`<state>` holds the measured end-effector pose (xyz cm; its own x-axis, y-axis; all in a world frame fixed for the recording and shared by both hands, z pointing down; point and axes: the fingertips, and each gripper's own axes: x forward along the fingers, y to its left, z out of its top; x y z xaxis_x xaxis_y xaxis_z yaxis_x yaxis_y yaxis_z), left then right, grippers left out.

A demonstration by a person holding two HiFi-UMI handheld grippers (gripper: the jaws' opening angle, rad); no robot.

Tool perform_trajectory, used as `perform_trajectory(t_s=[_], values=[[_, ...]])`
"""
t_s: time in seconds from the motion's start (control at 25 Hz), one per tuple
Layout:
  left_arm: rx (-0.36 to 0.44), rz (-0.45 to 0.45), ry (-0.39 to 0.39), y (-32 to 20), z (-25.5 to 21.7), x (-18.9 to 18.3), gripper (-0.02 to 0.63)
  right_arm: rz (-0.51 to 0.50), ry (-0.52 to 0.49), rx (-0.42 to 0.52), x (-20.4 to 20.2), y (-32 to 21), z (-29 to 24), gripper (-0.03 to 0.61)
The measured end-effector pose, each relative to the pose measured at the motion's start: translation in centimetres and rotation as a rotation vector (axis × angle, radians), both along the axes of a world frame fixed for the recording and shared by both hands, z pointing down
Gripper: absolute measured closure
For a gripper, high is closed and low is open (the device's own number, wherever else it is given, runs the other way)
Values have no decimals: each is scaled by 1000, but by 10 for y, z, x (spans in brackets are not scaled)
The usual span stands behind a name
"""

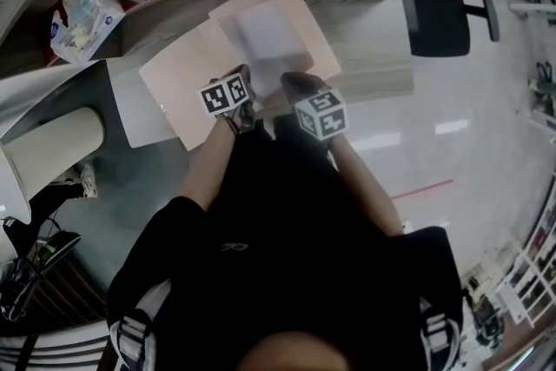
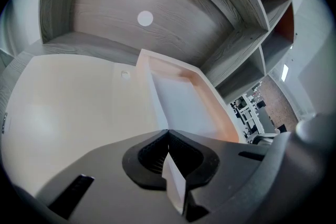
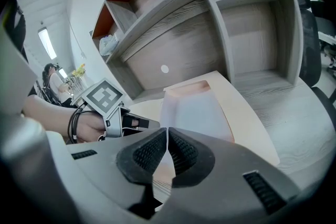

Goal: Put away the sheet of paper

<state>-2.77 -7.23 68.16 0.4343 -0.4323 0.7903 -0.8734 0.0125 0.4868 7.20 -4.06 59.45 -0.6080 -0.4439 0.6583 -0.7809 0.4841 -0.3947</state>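
Left gripper (image 2: pixel 168 134) is clenched on the near edge of the sheet of paper (image 2: pixel 181 105). The right gripper (image 3: pixel 167 131), just beside it, pinches the same edge. Thin, white, smooth and rectangular, the sheet runs lengthwise from the jaws toward the far shelf unit (image 2: pixel 131 2), over a pale peach folder (image 2: pixel 68 113) spread on the grey wood-grain desk (image 3: pixel 299 113).

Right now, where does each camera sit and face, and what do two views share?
Head view: on the head, facing down at the sheet of paper; torso, left tool, right tool.
Left gripper view: on left tool, facing pink folder; own jaws.
Right gripper view: on right tool, facing shelves; left hand.
All share the sheet.
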Motion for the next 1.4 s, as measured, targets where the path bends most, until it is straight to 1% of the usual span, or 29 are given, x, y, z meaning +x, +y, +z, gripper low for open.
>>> perform_trajectory(t_s=[0.64, 0.84, 0.88, 0.96, 1.04, 1.12, 1.24, 1.4], values=[[-20, 4, 76, -13, 4, 24, 568, 9, 7, 13, 11, 0, -5, 554], [-12, -45, 73, -18, 0, 19, 564, -3, -6, 25, 10, -2, -9, 554], [-8, -53, 67, -19, -1, 17, 545, -8, -9, 29, 10, -3, -10, 554], [2, -55, 52, -19, -5, 14, 465, -18, -15, 37, 9, -5, -12, 554], [12, -54, 34, -19, -9, 10, 434, -28, -23, 46, 7, -7, -15, 554], [23, -63, 14, -18, -14, 4, 422, -40, -33, 54, 5, -8, -17, 554], [38, -89, -2, -16, -23, -6, 420, -64, -55, 64, 1, -12, -21, 554], [102, -100, -34, -10, -47, -16, 420, -105, -85, 79, -13, -14, -22, 554]])
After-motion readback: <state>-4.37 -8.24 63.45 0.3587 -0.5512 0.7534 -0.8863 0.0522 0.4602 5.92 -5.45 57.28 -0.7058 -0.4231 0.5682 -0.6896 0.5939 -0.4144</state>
